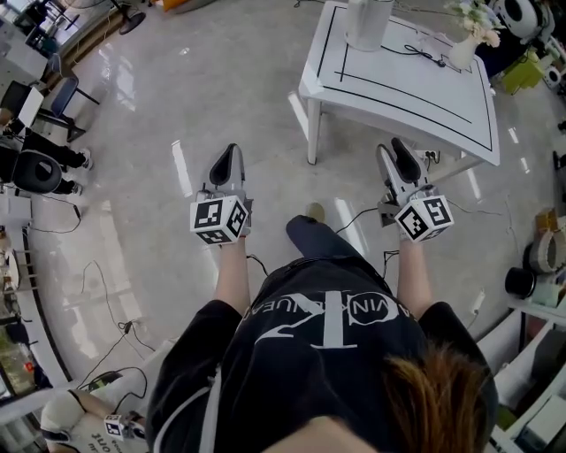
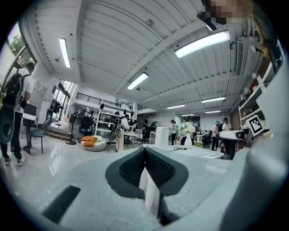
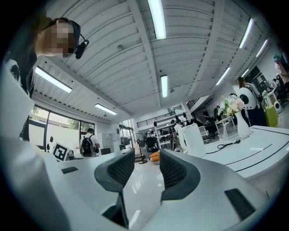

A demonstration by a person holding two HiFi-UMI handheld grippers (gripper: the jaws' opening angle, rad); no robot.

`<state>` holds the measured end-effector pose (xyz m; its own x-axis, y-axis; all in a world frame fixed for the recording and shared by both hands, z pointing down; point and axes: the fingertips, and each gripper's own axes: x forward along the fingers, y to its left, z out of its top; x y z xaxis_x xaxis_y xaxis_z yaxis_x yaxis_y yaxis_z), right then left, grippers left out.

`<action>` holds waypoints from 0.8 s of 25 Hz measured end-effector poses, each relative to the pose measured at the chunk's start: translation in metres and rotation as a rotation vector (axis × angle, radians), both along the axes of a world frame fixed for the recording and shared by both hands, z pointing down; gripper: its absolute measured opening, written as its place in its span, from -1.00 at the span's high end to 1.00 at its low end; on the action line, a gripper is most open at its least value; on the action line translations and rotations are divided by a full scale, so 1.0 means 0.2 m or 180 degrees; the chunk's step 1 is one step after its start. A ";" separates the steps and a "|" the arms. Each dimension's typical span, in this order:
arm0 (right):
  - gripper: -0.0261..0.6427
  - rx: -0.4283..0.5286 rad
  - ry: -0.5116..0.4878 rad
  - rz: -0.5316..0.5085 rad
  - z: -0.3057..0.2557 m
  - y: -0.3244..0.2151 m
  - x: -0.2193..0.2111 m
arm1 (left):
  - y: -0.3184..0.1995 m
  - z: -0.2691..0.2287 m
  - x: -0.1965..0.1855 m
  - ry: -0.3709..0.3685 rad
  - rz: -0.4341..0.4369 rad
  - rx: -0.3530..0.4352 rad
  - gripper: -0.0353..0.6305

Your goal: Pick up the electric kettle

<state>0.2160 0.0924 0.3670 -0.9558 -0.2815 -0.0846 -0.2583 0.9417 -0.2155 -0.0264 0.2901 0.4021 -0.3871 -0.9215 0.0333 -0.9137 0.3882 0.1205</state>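
Observation:
The white electric kettle (image 1: pixel 367 22) stands at the far end of a white table (image 1: pixel 398 93), well ahead of both grippers. It shows as a tall white cylinder in the left gripper view (image 2: pixel 161 136) and in the right gripper view (image 3: pixel 194 140). My left gripper (image 1: pixel 232 150) is held level over the floor, left of the table. Its jaws meet at the tips with nothing between them (image 2: pixel 144 151). My right gripper (image 1: pixel 395 152) points at the table's near edge. It is open and empty, with floor showing through the gap (image 3: pixel 146 155).
A vase of flowers (image 1: pixel 466 44) and a black cable (image 1: pixel 416 51) share the table with the kettle. Shelves with clutter (image 1: pixel 539 265) stand at the right. Cables (image 1: pixel 106 336) trail over the shiny floor. A person with a backpack (image 2: pixel 13 113) stands far left, near a floor fan (image 2: pixel 72 122).

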 end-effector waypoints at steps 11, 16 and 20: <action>0.43 -0.0060 0.0079 -0.0002 0.08 -0.25 -0.22 | -0.32 0.05 -0.20 0.0046 0.0146 -0.0064 0.86; 0.42 -0.0125 0.0092 0.0020 0.10 -0.40 -0.34 | -0.47 0.07 -0.31 0.0073 0.0192 -0.0110 0.86; 0.42 -0.0138 0.0086 -0.0027 0.10 -0.49 -0.46 | -0.60 0.05 -0.41 0.0044 0.0217 -0.0124 0.86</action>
